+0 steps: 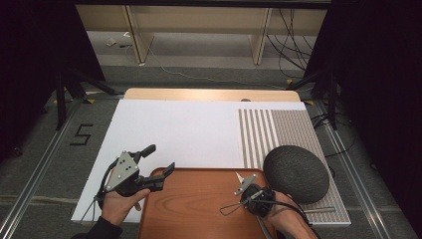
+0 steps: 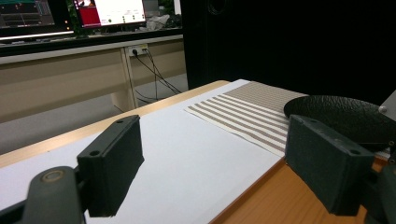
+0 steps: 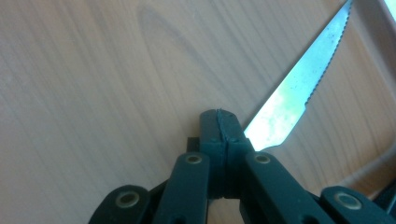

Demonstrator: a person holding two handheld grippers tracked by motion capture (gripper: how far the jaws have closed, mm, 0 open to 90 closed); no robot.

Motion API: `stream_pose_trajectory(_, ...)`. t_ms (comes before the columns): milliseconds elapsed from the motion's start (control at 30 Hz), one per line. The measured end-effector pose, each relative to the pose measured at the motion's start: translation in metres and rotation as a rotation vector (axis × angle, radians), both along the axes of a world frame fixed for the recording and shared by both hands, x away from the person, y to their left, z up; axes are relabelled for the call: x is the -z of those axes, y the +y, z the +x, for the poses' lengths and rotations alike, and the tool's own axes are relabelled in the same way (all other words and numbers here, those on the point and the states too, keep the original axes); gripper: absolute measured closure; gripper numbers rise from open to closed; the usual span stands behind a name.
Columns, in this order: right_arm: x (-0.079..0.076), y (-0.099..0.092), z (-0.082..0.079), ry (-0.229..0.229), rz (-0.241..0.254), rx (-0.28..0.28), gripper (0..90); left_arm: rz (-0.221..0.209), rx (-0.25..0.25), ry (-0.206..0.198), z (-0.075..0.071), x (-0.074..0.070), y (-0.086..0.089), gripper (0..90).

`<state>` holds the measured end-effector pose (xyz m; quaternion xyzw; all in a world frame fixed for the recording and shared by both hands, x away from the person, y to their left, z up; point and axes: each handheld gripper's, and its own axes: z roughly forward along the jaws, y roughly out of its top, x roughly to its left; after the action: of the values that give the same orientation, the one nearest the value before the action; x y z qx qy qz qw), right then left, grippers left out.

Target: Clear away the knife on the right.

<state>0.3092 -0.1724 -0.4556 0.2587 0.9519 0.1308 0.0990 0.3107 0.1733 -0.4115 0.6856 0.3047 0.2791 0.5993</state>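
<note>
**A:** Knife (image 3: 299, 88), where is it?

**B:** On the tray (image 1: 194, 209), at its right part. In the right gripper view the serrated blade lies flat on the wood, tip pointing up and to the right, just beside the right claw (image 3: 219, 123). In the high view only the pale tip (image 1: 239, 175) shows, past the claw's grey plate.

**A:** Is the right claw pinching it?

**B:** Its jaws are pressed together. The blade's near end runs under or behind the right jaw, and I cannot tell whether it is caught between the pads or only lies against them.

**A:** And the left claw (image 1: 160, 160)?

**B:** Spread wide, nothing between the jaws. It hangs over the tray's left far corner, one jaw over the white sheet (image 1: 174, 129), the other over the tray's edge. In the left gripper view the pads (image 2: 114, 163) frame the sheet and the striped mat (image 2: 243, 114) beyond.

**A:** What else is on the surface (image 1: 209, 94)?

**B:** A dark, rough, round bowl (image 1: 295, 173), mouth down on the mat, just beside the tray's right far corner and near the right hand (image 1: 291, 219). The left hand (image 1: 119, 204) grips its claw at the tray's left edge
</note>
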Motion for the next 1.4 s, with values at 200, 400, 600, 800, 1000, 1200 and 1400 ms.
stream_pose_trajectory(200,-0.001,-0.006,-0.001,0.024,-0.018,0.030,90.0,-0.003,-0.001,-0.002,0.000,0.000,0.000,18.8)
stream_pose_trajectory(400,-0.002,-0.015,-0.003,0.043,-0.027,0.046,90.0,-0.003,0.001,-0.003,0.000,-0.001,0.000,18.8)
stream_pose_trajectory(600,-0.003,-0.022,-0.002,0.058,-0.029,0.056,90.0,-0.003,0.000,-0.003,0.000,-0.001,0.000,18.8)
stream_pose_trajectory(800,-0.004,-0.027,0.000,0.071,-0.001,0.060,87.6,-0.002,0.001,-0.004,0.000,-0.001,0.000,18.8)
stream_pose_trajectory(1000,-0.016,-0.037,0.002,0.079,0.156,0.066,68.6,-0.002,0.001,-0.003,0.000,0.000,0.000,18.8)
stream_pose_trajectory(1200,-0.024,-0.041,0.003,0.085,0.292,0.080,48.0,-0.003,0.002,-0.003,0.000,0.000,0.000,18.8)
stream_pose_trajectory(1400,-0.033,-0.044,0.002,0.076,0.400,0.111,35.5,-0.003,0.004,-0.004,0.000,-0.001,0.000,18.8)
